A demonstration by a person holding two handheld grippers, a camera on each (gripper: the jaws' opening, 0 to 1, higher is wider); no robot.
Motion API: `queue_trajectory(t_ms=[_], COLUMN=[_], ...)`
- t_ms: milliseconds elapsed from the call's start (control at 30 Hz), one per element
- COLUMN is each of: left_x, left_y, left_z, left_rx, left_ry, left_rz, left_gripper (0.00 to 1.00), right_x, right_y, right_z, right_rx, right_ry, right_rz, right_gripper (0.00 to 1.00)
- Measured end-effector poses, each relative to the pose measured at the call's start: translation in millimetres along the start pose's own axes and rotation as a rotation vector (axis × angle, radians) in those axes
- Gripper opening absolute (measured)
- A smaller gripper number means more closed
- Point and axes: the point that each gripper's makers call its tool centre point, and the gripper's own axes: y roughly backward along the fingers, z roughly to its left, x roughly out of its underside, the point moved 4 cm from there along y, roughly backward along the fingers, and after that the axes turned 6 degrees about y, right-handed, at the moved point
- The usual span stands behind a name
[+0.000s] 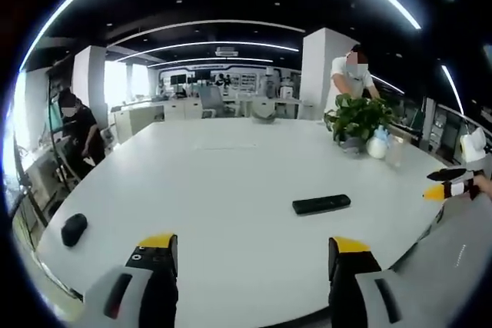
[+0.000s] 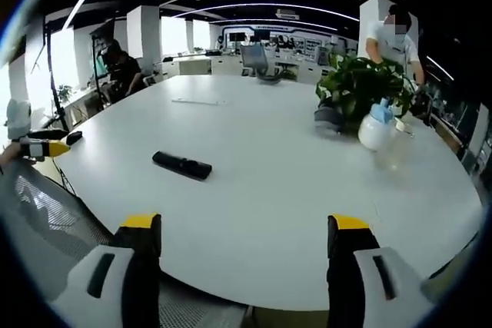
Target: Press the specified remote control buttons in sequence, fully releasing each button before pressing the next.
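Holding my left gripper [image 1: 254,255] and right gripper [image 2: 244,234] spread apart with nothing between the jaws, I hover both over the near edge of the white table [image 1: 231,182]. Beyond them the black remote [image 1: 321,204] lies flat, its long axis running crosswise, well apart from the potted plant [image 2: 357,86] and white bottle [image 2: 377,130].

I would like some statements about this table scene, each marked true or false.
1. The remote control lies flat on the white table. True.
2. The left gripper holds the remote control. False: its fingers are open and apart from it.
3. A potted plant stands on the table. True.
4. The right gripper is shut. False: it is open, with nothing between the fingers.
5. The white bottle stands beside the plant. True.
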Motion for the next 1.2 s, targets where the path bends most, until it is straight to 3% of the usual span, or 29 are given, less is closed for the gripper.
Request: queue_trajectory(t_ms=[100, 167, 267, 367, 433, 533, 600, 700, 767, 833, 1000, 1067, 1200], left_x=[0.3, 0.5, -3.8, -4.8, -3.4, -9.1, -13.5, -23.3, -33.1, -40.2, -56.1, -58.0, -49.5], left_y=[0, 0, 1, 1, 1, 3, 2, -2, -7, -11, -29, -34, -38], left_z=[-2.5, -10.9, -13.5, -12.7, -13.4, -15.8, -18.5, -23.9, -31.2, -36.8, -66.0, -74.6, -84.9], left_rx=[0.017, 0.069, 0.071, 0.080, 0.084, 0.083, 0.098, 0.120, 0.153, 0.169, 0.277, 0.283, 0.307], left_ry=[0.017, -0.009, -0.069, -0.030, -0.026, -0.091, -0.140, -0.176, -0.189, -0.194, -0.165, -0.190, -0.234], left_rz=[0.000, 0.003, -0.022, -0.020, -0.002, -0.001, 0.029, 0.029, 0.030, 0.022, 0.007, 0.006, 0.038], left_gripper=[0.82, 0.82, 0.83, 0.84, 0.84, 0.81, 0.84, 0.89, 0.90, 0.90, 0.90, 0.91, 0.92], right_x=[-1.6, -4.6, -8.5, -19.3, -27.2, -32.8, -36.9, -48.6, -55.6, -61.0, -68.0, -60.0, -58.8], right_y=[1, 4, 7, 9, 12, 17, 17, 18, 20, 21, 16, 14, 11], right_z=[-2, -7, -7, 2, 5, 10, 15, 26, 29, 32, 36, 33, 34], right_rx=[-0.002, 0.015, 0.022, -0.025, -0.018, -0.011, -0.018, -0.062, -0.057, -0.043, -0.031, -0.001, -0.014], right_ry=[-0.037, -0.075, -0.077, -0.062, -0.051, 0.048, 0.116, 0.077, 0.083, 0.148, 0.212, 0.281, 0.282], right_rz=[-0.027, -0.058, -0.084, -0.119, -0.146, -0.125, -0.119, -0.159, -0.165, -0.173, -0.200, -0.144, -0.155], right_gripper=[0.91, 0.89, 0.88, 0.91, 0.91, 0.80, 0.79, 0.82, 0.83, 0.82, 0.72, 0.70, 0.68])
